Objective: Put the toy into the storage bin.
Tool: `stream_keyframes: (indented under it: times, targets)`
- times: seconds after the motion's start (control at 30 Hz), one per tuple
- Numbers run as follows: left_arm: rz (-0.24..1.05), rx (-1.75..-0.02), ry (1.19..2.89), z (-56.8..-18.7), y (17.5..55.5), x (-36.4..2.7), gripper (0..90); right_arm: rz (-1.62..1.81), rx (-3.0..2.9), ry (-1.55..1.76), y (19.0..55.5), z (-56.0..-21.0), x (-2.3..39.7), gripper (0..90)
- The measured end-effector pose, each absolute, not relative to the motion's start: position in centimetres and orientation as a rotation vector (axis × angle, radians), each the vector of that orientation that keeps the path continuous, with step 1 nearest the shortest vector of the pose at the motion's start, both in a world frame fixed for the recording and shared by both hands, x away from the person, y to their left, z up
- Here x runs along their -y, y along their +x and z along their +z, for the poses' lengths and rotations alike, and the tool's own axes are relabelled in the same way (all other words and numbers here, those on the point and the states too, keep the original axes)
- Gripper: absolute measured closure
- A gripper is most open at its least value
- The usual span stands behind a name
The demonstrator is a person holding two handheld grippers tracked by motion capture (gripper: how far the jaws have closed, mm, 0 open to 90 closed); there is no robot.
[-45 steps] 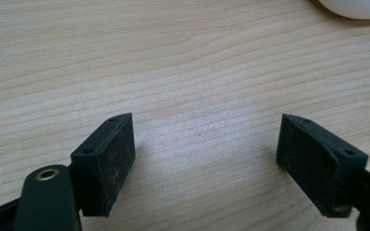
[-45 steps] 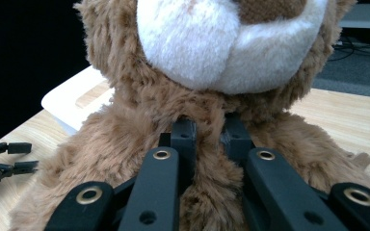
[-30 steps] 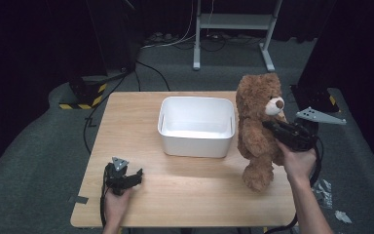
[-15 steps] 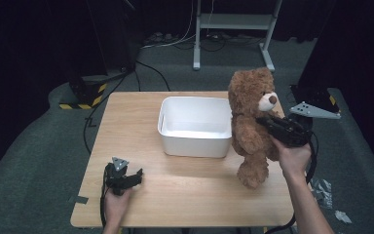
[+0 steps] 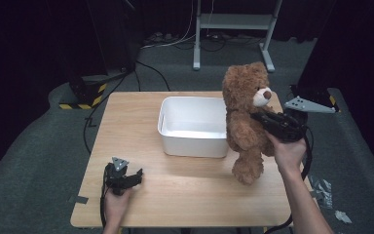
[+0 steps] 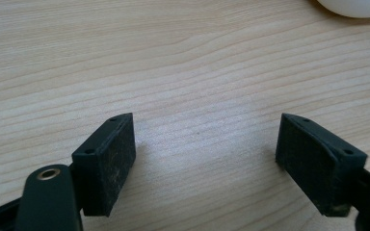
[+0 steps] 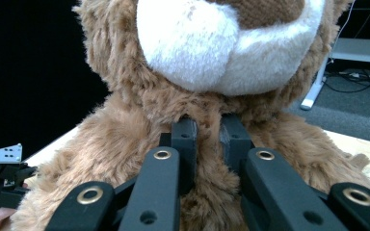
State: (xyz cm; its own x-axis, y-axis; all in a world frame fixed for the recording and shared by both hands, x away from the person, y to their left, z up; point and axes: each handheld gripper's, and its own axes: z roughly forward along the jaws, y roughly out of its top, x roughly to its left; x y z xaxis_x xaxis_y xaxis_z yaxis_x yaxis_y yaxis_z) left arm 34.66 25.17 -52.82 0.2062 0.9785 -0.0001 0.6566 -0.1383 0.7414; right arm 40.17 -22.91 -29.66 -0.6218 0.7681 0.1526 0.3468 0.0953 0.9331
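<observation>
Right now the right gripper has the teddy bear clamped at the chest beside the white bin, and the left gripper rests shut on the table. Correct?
Not quite: the left gripper is open. The left gripper view shows its jaws wide apart over bare table. The right gripper does clamp the teddy bear beside the white bin.

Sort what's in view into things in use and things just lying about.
In use:
- teddy bear, pinched at the chest by the right gripper
- white tub beside it

Lying about:
- left gripper, open on the table
- scraps on the floor
</observation>
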Motion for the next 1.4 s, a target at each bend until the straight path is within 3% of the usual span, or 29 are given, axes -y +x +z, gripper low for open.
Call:
stream_keyframes:
  times: [1.4]
  targets:
    - [0.672, -1.514, 1.871, -52.8, 34.7, -25.2, 21.6, 1.543, -2.041, 1.027, 42.2, -27.2, 18.7, 81.7]
